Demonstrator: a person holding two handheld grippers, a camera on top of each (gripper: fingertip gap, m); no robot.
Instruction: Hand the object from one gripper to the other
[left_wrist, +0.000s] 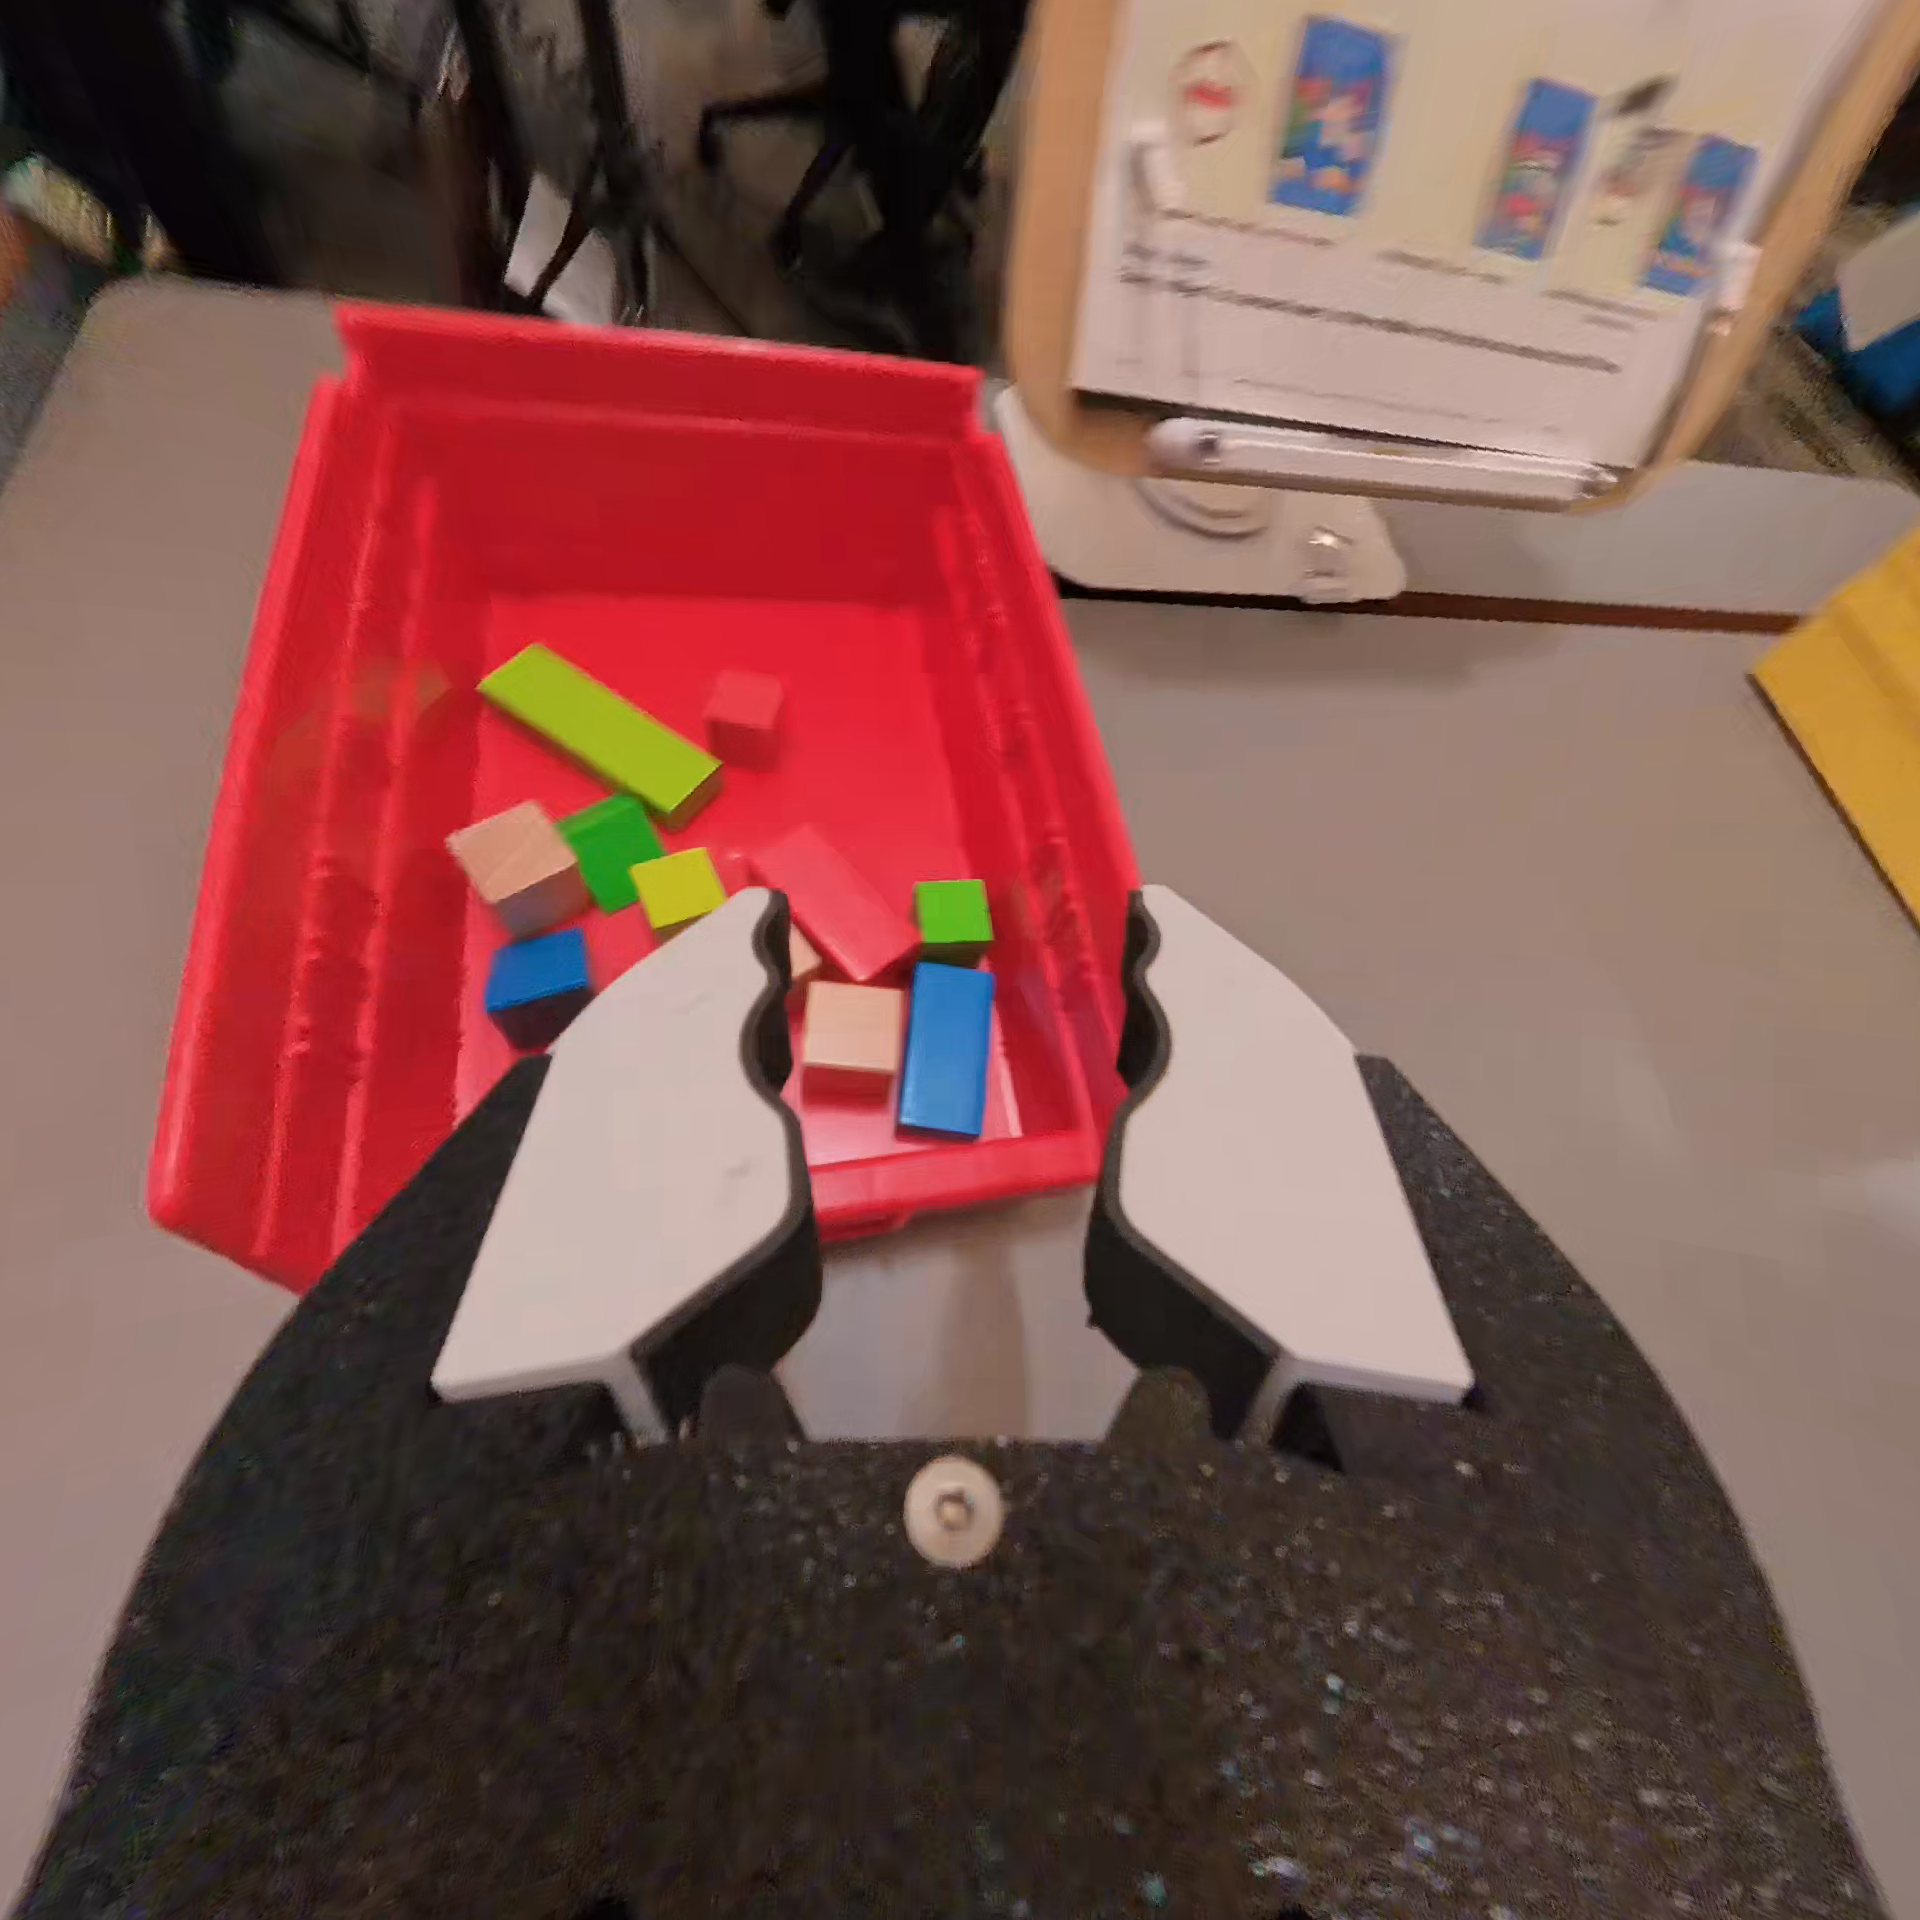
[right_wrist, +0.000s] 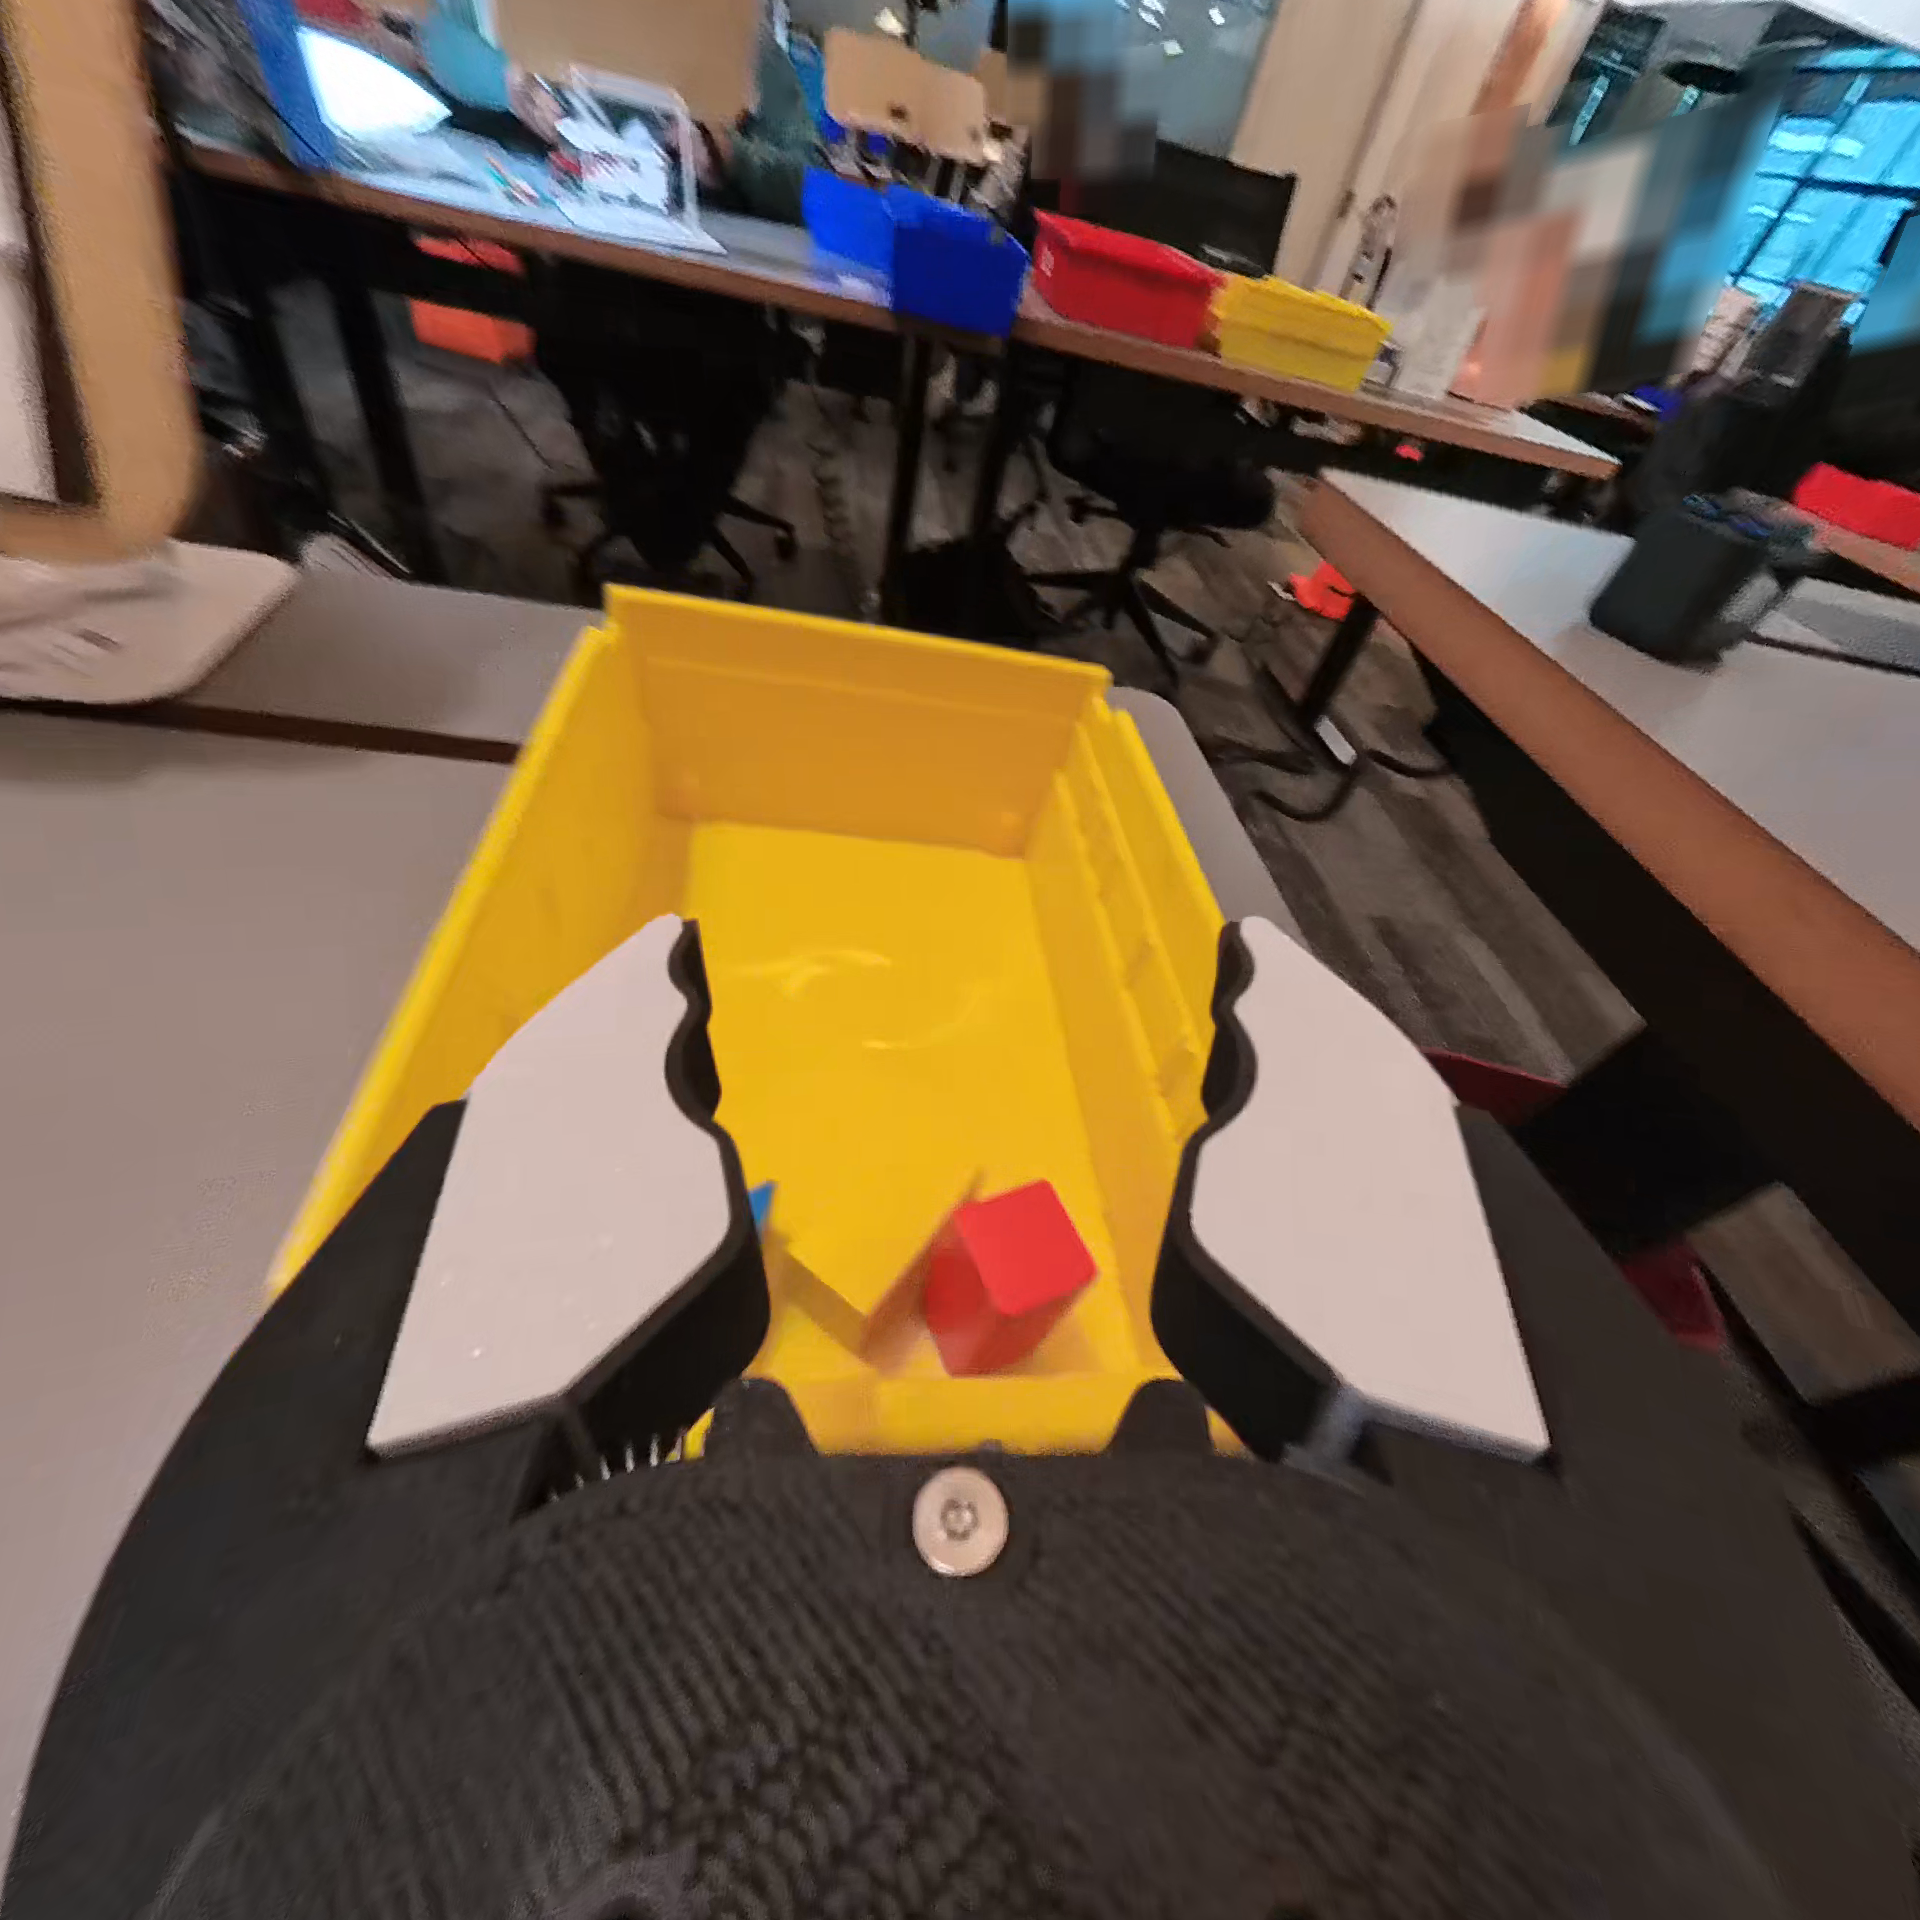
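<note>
My left gripper (left_wrist: 954, 935) is open and empty above the near end of a red bin (left_wrist: 665, 488). The bin holds several coloured wooden blocks, among them a long lime block (left_wrist: 597, 727), a blue block (left_wrist: 945, 1049), a red block (left_wrist: 831, 902) and a plain wooden cube (left_wrist: 852, 1029). My right gripper (right_wrist: 956, 966) is open and empty above a yellow bin (right_wrist: 862, 717). At that bin's near end lie a red cube (right_wrist: 1008, 1273), a yellow block (right_wrist: 821, 1299) and a blue block (right_wrist: 762, 1205) mostly hidden by my left finger.
Both bins stand on a grey table (left_wrist: 1455, 883). The yellow bin's corner (left_wrist: 1860, 717) shows at the right of the left wrist view. A stand with a printed sheet (left_wrist: 1382, 239) rises behind the red bin. Other tables with bins (right_wrist: 1122, 275) stand beyond. There is about 65 cm between the tips of the two grippers.
</note>
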